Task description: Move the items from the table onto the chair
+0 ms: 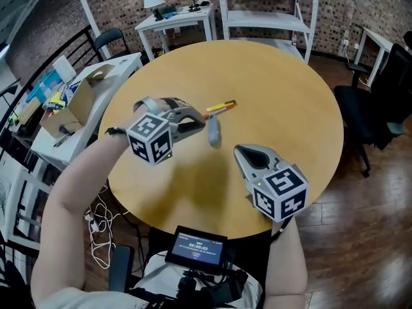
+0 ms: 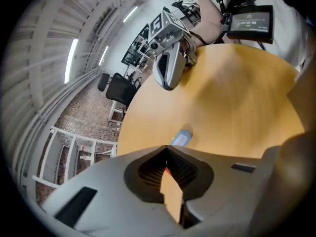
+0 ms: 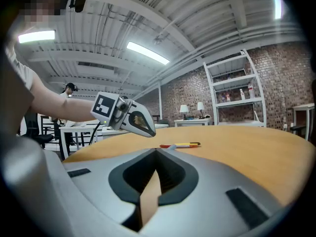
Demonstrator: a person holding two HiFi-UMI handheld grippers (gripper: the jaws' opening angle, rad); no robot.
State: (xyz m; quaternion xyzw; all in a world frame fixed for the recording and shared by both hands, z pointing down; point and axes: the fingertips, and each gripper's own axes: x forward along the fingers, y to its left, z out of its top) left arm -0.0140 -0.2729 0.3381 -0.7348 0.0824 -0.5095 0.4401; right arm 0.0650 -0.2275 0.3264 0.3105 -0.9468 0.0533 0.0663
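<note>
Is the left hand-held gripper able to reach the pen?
Probably yes: the pen lies on the table just beyond the left hand-held gripper, nothing between, though its jaws are shut.

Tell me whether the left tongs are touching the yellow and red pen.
Apart. The right gripper view shows bare wooden table between the shut left tongs and the yellow and red pen.
</note>
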